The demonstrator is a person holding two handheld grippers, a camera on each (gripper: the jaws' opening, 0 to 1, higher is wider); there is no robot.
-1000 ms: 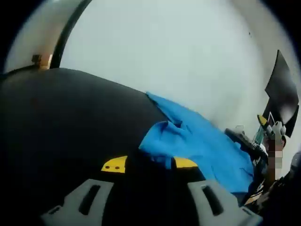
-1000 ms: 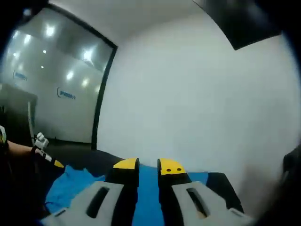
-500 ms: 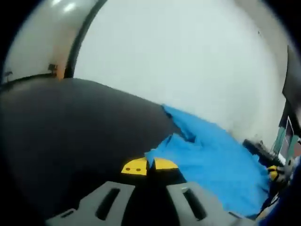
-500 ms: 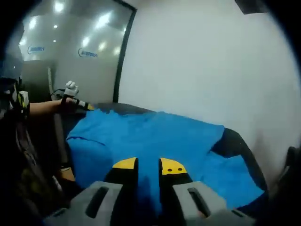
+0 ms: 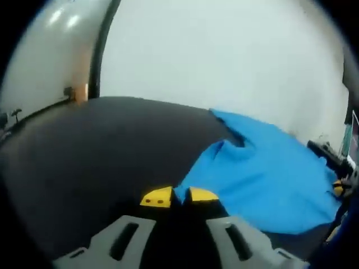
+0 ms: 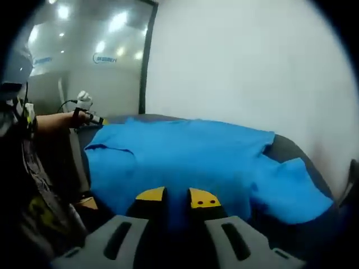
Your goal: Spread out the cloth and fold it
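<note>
A blue cloth (image 5: 269, 174) lies spread over a dark table (image 5: 101, 151); it looks like a short-sleeved shirt. In the left gripper view my left gripper (image 5: 179, 197) is shut on a corner of the cloth, its yellow tips pinching the fabric. Seen from the right gripper view, the blue cloth (image 6: 185, 157) stretches wide across the table, one sleeve (image 6: 291, 188) lying to the right. My right gripper (image 6: 177, 197) is shut on the near edge of the cloth. The other gripper (image 6: 90, 117) shows small at the far left, held by a person's hand.
A white wall (image 5: 224, 56) rises behind the table. In the right gripper view a glass partition (image 6: 84, 61) with ceiling lights stands at the back left. A person's arm (image 6: 53, 122) reaches in from the left. Dark equipment (image 5: 331, 157) sits at the table's right end.
The cloth has been pulled out flatter and wider across the table. My left gripper closed onto a cloth corner; the right one stayed shut on the near edge. Both cameras shifted.
</note>
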